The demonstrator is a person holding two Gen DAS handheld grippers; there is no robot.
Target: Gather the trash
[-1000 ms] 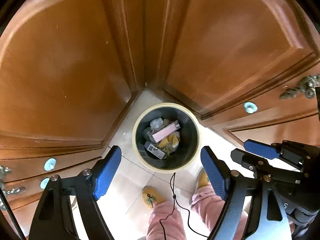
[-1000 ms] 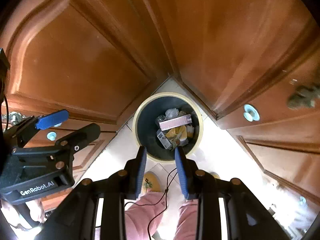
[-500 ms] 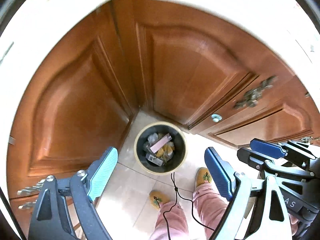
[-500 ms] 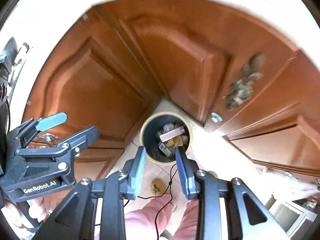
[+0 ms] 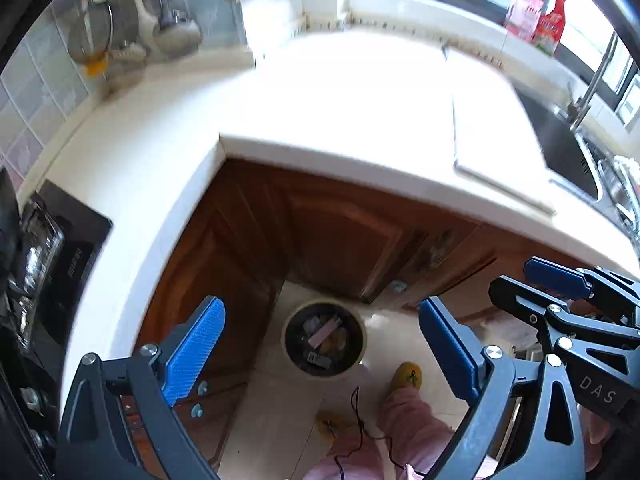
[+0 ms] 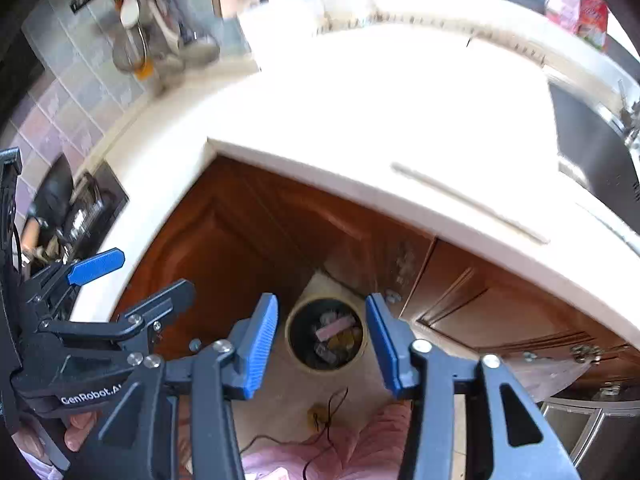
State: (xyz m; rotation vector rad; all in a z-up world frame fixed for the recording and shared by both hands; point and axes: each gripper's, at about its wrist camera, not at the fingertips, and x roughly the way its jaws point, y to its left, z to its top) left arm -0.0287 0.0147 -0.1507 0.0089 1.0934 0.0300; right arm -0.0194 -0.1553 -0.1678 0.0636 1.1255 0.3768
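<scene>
A round dark trash bin [image 5: 324, 338] with a cream rim stands on the floor in the cabinet corner, far below; it also shows in the right wrist view [image 6: 326, 334]. It holds a pink box [image 5: 325, 329] and other scraps. My left gripper [image 5: 320, 352] is open and empty, high above the bin. My right gripper [image 6: 322, 350] is open and empty, also high above the bin. Each gripper shows in the other's view, the right gripper [image 5: 568, 292] at the right and the left gripper [image 6: 100, 280] at the left.
A white L-shaped countertop [image 5: 340, 104] wraps the corner above brown cabinet doors [image 5: 340, 232]. A stove [image 5: 44, 248] is at the left, a sink [image 5: 568, 148] with a tap at the right. Utensils [image 5: 132, 28] hang on the tiled wall. The person's slippered feet [image 5: 406, 376] stand by the bin.
Both grippers have risen well above the bin, so the countertop now fills the upper view. The right gripper's jaws have opened from nearly shut.
</scene>
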